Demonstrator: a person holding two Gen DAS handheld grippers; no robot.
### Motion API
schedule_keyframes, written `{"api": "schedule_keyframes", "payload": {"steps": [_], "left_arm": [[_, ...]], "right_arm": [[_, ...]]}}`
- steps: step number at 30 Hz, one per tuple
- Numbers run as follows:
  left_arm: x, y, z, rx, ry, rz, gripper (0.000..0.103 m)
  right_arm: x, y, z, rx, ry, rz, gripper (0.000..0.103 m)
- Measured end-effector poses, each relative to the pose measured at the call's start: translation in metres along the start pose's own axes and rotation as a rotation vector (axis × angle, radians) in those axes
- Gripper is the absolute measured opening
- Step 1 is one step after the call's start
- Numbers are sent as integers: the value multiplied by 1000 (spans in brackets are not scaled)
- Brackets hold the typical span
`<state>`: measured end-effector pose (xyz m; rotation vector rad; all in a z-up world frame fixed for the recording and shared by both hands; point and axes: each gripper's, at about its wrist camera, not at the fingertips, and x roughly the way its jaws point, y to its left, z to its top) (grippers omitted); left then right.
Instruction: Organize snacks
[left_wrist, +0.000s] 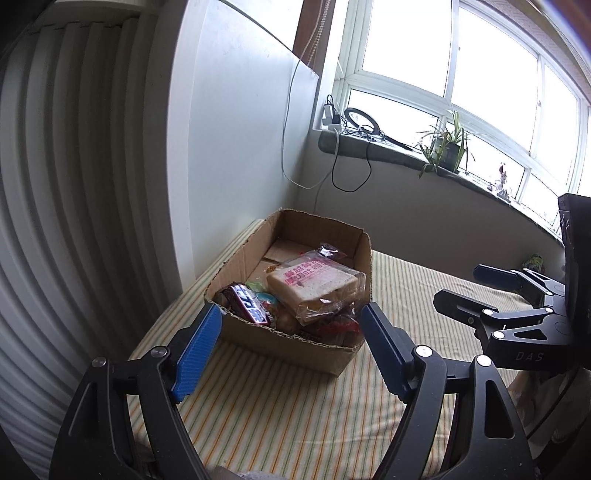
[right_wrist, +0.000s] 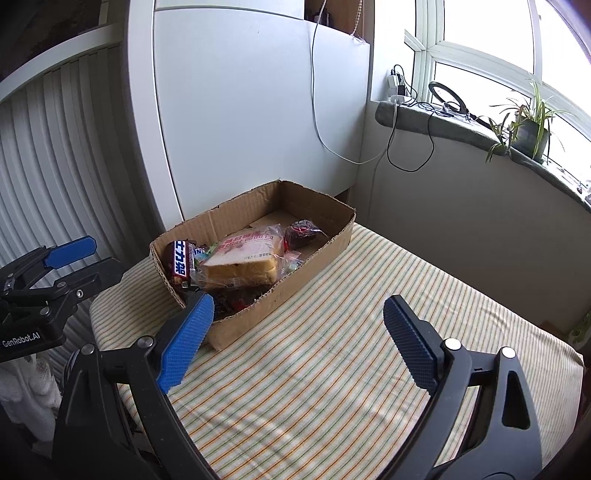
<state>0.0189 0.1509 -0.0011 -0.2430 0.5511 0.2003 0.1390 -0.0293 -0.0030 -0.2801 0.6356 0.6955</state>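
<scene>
On the striped cloth (left_wrist: 295, 398) covering my desk, a low cardboard box (left_wrist: 255, 336) sits toward the far left corner, close to the white wall panel (right_wrist: 258, 122).

Seen from my left wrist, the box lies at about twelve o'clock, just beyond my fingertips. My left gripper (left_wrist: 291, 325) has its jaws spread wide, nothing between them; the blue pads (left_wrist: 197, 350) frame the near wall of the box without touching it. My right gripper (left_wrist: 480, 291) shows at three o'clock in that view, black fingers apart, hovering over bare cloth.

From the right wrist, the box sits at eleven o'clock. My right gripper (right_wrist: 299, 314) has its jaws spread and empty too, its left pad in line with the near corner of the box, its right pad over the cloth. My left gripper (right_wrist: 85, 258) appears at nine o'clock, also parted.

The snacks are all inside the box, bunched at its near end. A bagged loaf of sliced bread (left_wrist: 314, 288) with pink print lies on top. Beside it, against the box's left wall, stands a brown Snickers bar (left_wrist: 247, 302). A small dark wrapped snack (right_wrist: 303, 230) lies beyond the bread. More wrappers lie beneath, too jumbled to name. The far end shows bare cardboard floor.

At two o'clock, a potted plant (right_wrist: 532, 129) and a ring light (right_wrist: 448, 98) stand on the windowsill (right_wrist: 424, 125).
</scene>
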Motion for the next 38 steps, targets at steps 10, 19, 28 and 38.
{"api": "schedule_keyframes", "payload": {"steps": [10, 19, 28, 38], "left_arm": [[0, -10, -2, 15, 2, -4, 79], [1, -10, -3, 13, 9, -4, 79], [1, -12, -5, 25, -6, 5, 79], [6, -10, -7, 19, 7, 16, 78]], "right_arm": [[-6, -6, -3, 20, -7, -5, 95], [-3, -3, -6, 9, 1, -7, 95], [0, -5, -9, 18, 7, -10, 95], [5, -8, -13, 19, 21, -13, 95]]}}
